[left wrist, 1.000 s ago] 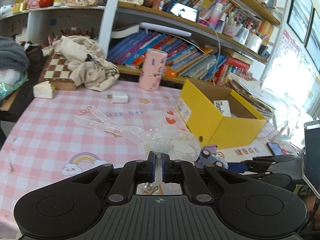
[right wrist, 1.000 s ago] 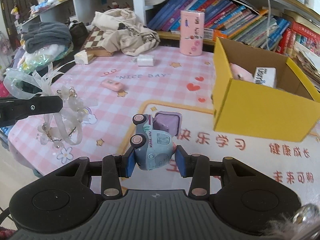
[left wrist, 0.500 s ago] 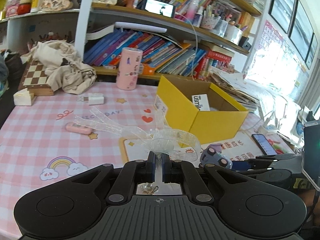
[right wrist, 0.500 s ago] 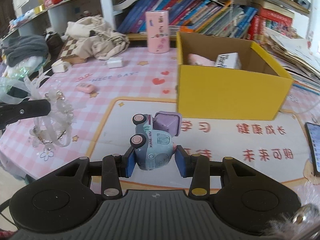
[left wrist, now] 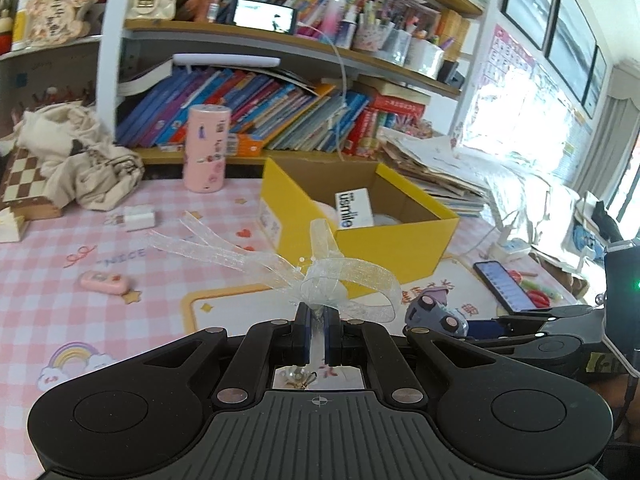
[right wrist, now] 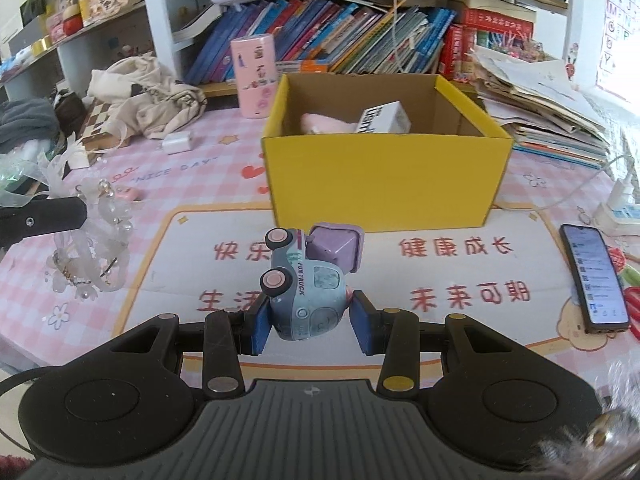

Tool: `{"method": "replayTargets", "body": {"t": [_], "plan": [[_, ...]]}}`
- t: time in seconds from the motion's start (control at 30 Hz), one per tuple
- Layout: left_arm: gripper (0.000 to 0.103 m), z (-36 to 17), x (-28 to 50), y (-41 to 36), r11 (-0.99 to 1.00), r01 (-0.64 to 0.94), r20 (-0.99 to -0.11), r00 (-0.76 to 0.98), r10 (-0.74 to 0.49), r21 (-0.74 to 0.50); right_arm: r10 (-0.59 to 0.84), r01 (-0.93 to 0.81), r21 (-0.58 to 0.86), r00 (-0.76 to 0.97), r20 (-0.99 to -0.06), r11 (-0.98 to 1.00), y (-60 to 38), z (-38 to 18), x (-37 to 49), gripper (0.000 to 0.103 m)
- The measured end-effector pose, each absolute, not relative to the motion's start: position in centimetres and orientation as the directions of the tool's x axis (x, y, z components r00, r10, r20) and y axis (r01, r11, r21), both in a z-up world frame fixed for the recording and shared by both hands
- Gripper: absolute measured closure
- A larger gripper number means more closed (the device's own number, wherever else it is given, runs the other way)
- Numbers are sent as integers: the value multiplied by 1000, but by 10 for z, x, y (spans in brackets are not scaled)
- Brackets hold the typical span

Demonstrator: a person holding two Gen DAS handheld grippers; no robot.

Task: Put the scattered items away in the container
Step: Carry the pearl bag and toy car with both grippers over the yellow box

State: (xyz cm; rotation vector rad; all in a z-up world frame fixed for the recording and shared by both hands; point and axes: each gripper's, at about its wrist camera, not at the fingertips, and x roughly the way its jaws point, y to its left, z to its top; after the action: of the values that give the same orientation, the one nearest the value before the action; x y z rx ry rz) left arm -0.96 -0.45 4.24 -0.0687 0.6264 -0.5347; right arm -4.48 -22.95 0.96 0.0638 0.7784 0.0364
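Note:
An open yellow cardboard box [left wrist: 384,248] [right wrist: 384,176] stands on the pink checked table and holds a white carton [right wrist: 386,118] and a pink item [right wrist: 324,122]. My left gripper [left wrist: 317,316] is shut on a sheer white ribbon bow with beads [left wrist: 340,280] and holds it above the table, short of the box; the bow also shows at the left of the right wrist view [right wrist: 92,240]. My right gripper [right wrist: 312,320] is shut on a light blue toy truck with pink wheels [right wrist: 308,280], in front of the box; the truck also shows in the left wrist view [left wrist: 436,312].
A pink eraser-like item [left wrist: 104,282] and a white charger [left wrist: 138,218] lie on the table at the left. A pink cylinder [left wrist: 206,148], a cloth heap [left wrist: 80,164] and a chessboard stand at the back. A phone [right wrist: 594,276] lies at the right. Bookshelves rise behind.
Both grippers have swung right and closer to the yellow box, each still holding its item. The box now sits nearer the centre of both views.

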Motion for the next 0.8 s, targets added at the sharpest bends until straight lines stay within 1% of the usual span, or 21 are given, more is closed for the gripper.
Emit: {"method": "replayTargets", "body": {"t": [0.8], "plan": [[99,47,25,-93,827,526,-550,639,-538,-198,27,47,85,707,-707,995,-312,15,-23,64]]}}
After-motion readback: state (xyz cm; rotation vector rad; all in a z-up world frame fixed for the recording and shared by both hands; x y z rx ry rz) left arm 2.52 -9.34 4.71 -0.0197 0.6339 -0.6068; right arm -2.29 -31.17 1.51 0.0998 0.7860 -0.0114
